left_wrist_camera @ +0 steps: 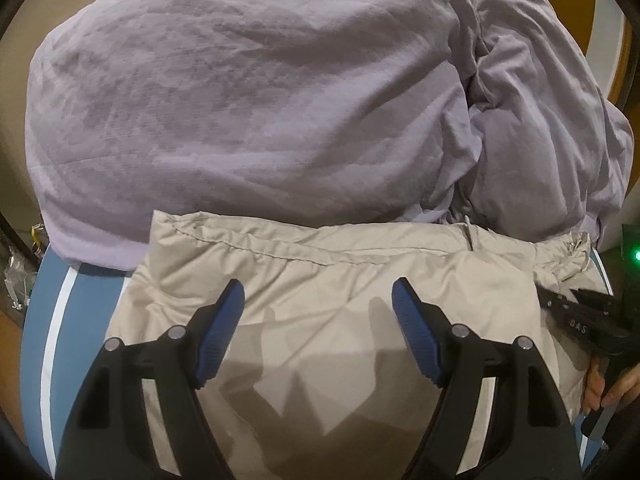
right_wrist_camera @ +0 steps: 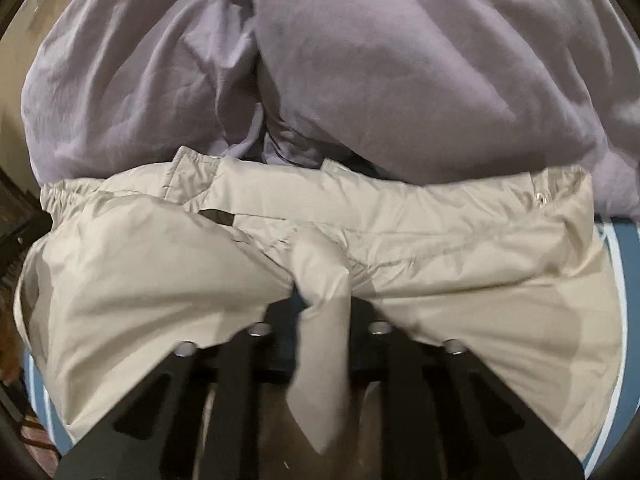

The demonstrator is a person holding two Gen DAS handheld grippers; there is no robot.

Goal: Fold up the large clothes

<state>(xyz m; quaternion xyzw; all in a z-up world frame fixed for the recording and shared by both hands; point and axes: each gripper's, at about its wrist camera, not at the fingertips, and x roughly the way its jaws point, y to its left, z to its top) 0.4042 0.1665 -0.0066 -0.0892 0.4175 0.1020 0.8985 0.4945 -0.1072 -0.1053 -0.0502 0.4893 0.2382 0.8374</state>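
Right wrist view shows the right tool (right_wrist_camera: 320, 304) clenched on a ridge of the beige, crinkly nylon jacket (right_wrist_camera: 460, 248); the left tool (left_wrist_camera: 318, 300), released just above it, should pin fabric ahead while the fold is drawn.

blue white-striped surface (left_wrist_camera: 60, 320), wooden floor (left_wrist_camera: 10, 344)

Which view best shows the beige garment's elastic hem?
The right wrist view: the beige garment shows its gathered elastic hem running across, while the right gripper pinches a fold. The left wrist view shows only a stitched edge.
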